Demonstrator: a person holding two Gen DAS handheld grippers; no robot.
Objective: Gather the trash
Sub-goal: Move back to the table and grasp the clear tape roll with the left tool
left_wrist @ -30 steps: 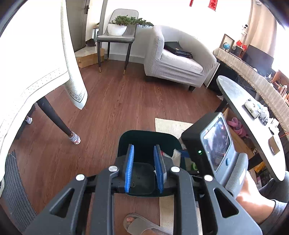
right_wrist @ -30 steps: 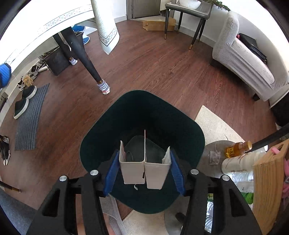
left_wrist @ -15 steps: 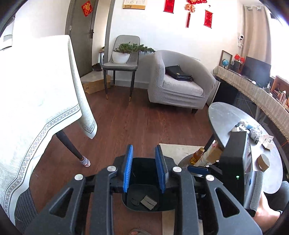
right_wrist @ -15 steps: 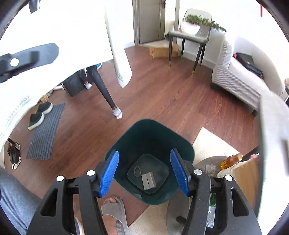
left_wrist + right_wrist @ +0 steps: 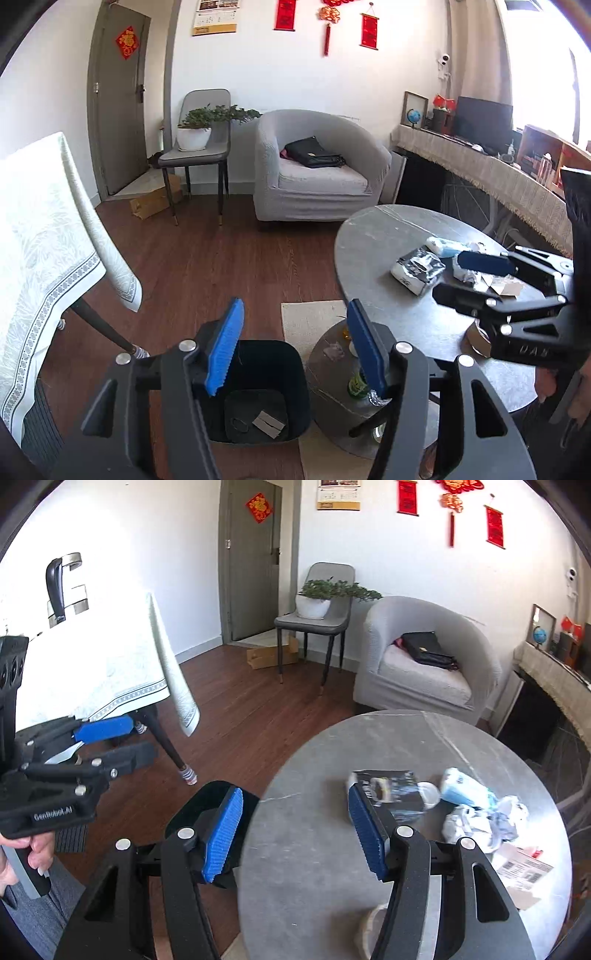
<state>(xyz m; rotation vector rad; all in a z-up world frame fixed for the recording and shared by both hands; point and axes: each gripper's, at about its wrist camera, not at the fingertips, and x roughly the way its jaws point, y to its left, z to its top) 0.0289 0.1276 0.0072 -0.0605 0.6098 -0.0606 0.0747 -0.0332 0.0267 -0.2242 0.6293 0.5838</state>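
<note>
A dark green trash bin stands on the floor beside the round grey table; a flattened white carton lies in its bottom. My left gripper is open and empty above the bin. My right gripper is open and empty over the table's near edge. On the table lie a black and white packet, a light blue pack and crumpled wrappers. The bin's rim shows left of the table in the right wrist view.
A low round stand with bottles sits under the table next to the bin. A grey armchair, a chair with a plant and a clothed dining table ring the wooden floor. A paper sheet lies at the table's right.
The right gripper let the white carton fall into the bin and opened. Both grippers rose and tilted up; the right one swung over the round table. The left gripper opened wider.
</note>
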